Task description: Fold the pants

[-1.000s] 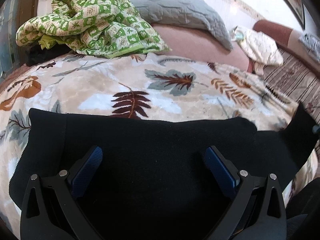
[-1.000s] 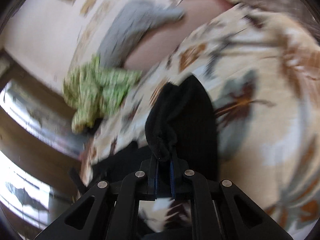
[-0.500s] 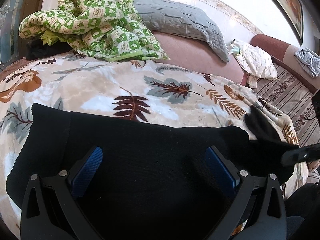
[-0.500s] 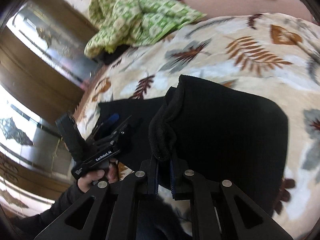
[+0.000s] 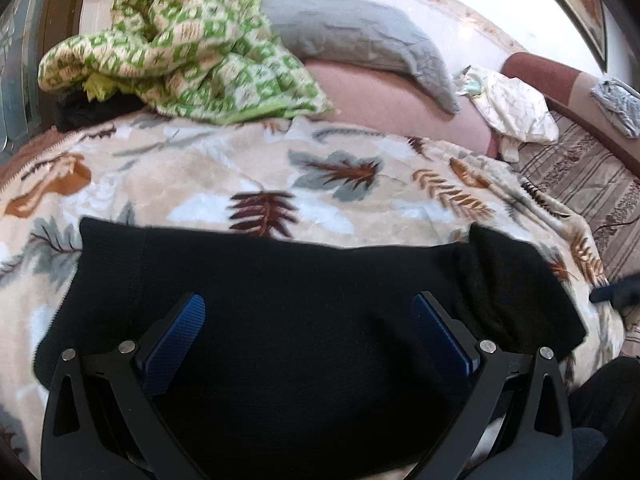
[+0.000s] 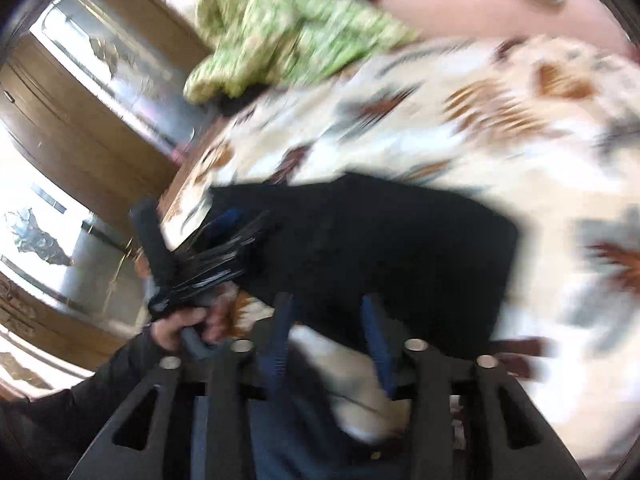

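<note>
The black pants lie folded on the leaf-print blanket, with the folded-over end at the right. My left gripper is open, its blue pads wide apart just above the pants. In the blurred right wrist view the pants lie flat ahead. My right gripper is open and empty at the pants' near edge. The left gripper shows there at the left, held in a hand.
A green-and-white patterned quilt is heaped at the back left, a grey pillow behind it. A white cloth and a striped cover lie to the right. A wooden wardrobe stands left of the bed.
My right gripper has laid the pants end down on the rest of the pants, let go and opened. The left gripper stays open over the pants.
</note>
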A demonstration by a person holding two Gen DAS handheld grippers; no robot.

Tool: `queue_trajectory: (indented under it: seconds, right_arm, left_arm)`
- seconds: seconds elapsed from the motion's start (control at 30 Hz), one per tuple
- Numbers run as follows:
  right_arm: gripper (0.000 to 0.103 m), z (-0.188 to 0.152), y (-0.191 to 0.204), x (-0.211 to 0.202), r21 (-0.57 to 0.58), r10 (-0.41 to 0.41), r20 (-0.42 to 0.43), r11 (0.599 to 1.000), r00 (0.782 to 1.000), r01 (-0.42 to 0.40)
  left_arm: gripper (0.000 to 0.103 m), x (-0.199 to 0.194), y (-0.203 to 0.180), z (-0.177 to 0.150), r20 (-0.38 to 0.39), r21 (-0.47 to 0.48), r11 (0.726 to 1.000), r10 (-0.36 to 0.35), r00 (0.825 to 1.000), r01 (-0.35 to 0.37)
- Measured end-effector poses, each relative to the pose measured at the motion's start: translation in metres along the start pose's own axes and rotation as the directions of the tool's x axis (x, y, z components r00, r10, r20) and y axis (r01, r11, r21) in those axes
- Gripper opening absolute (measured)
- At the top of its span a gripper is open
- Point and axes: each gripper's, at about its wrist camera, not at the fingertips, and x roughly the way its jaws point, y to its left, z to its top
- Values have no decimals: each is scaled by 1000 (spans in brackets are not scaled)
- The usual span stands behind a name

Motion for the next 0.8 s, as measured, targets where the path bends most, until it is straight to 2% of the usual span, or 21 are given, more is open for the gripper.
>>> queue_trajectory:
  seconds: [0.07,0.1,0.17,0.2,0.23,0.27,0.3,0.33,0.37,0.4,0.43,0.53,0.6,0.67,0.8]
  right_arm:
    - [48,-4,-24,-24,-32,-106,75,994,992,108]
    - [48,-6,-39,-35,-51,-177,125,982,976,184]
    - [44,-7,-58,-41,-109,-205,178,968,962,226]
    - [38,-6,-61,-38,-145,-207,184,961,961,235]
    - [33,-5,-62,-32,-177,-216,179,953,960,247]
    - [31,-3,-62,-22,-218,-222,160,942,962,254]
    - [27,-2,-59,-10,-259,-208,139,936,968,239]
    - [25,0,-56,-1,-289,-198,127,930,972,227]
    - [24,0,-54,9,-312,-203,116,922,972,229]
    - [23,3,-52,19,-326,-220,112,913,969,244]
    - [22,5,-52,25,-324,-231,119,910,966,258]
    - [22,8,-56,30,-296,-184,144,930,972,219]
    - [22,14,-55,47,-316,-187,114,924,976,214]
    - [22,17,-53,75,-354,-205,38,913,978,205]
    - [23,29,-54,81,-358,-172,-9,920,985,157]
  left_arm:
    - [103,-13,-11,8,34,10,996,-84,996,84]
    - [103,-17,-23,14,32,42,988,-153,988,151]
    - [102,-15,-54,27,-34,149,934,-323,946,325]
    - [98,-12,-68,31,-75,196,900,-382,921,389]
    - [95,-8,-79,34,-107,239,872,-413,904,427]
    - [84,2,-94,36,-158,286,839,-436,886,463]
    - [61,11,-101,37,-205,292,819,-451,869,494]
    - [45,23,-107,36,-255,288,805,-458,852,519]
    - [20,38,-112,33,-313,293,801,-436,844,522]
    - [13,47,-114,29,-342,308,802,-409,846,512]
    - [10,56,-114,23,-373,321,801,-384,845,506]
    - [9,54,-96,14,-369,272,807,-416,831,525]
    - [8,50,-86,7,-358,262,816,-414,837,515]
    - [8,45,-82,-2,-338,244,827,-417,844,507]
    - [8,41,-84,5,-326,233,840,-407,853,490]
